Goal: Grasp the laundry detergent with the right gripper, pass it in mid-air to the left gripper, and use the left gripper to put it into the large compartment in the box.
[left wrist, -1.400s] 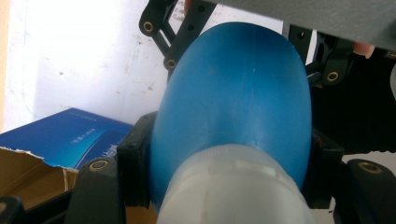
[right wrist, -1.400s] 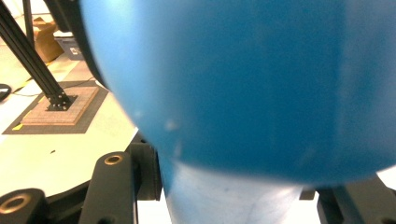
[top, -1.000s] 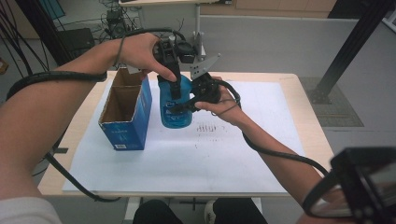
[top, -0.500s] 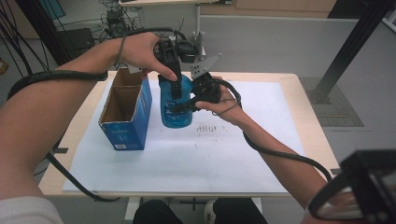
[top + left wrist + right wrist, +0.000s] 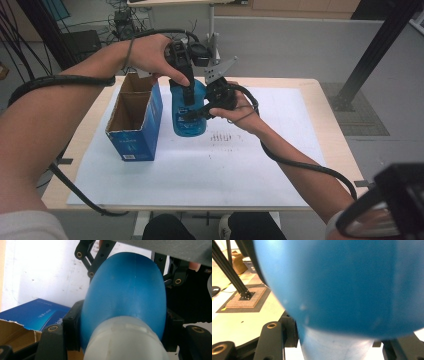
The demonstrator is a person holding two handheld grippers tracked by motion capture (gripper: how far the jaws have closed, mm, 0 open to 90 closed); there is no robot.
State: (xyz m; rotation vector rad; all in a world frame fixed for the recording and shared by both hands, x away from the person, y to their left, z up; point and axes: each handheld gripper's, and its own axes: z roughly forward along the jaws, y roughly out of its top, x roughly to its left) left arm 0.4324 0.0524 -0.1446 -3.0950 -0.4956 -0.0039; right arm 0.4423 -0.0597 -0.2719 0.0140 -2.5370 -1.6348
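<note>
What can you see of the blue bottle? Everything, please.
The blue bottle looks like translucent blue plastic with a whitish cap end. It stands roughly upright over the white sheet, right of the open blue carton. The left gripper clamps it from above, the right gripper from the side; both sets of jaws press its body.

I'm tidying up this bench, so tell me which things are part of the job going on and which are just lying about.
In the job:
- translucent blue plastic bottle
- left claw, shut on it
- right claw, shut on it
- open blue cardboard box

Lying about:
- white paper sheet covering the table
- black metal post
</note>
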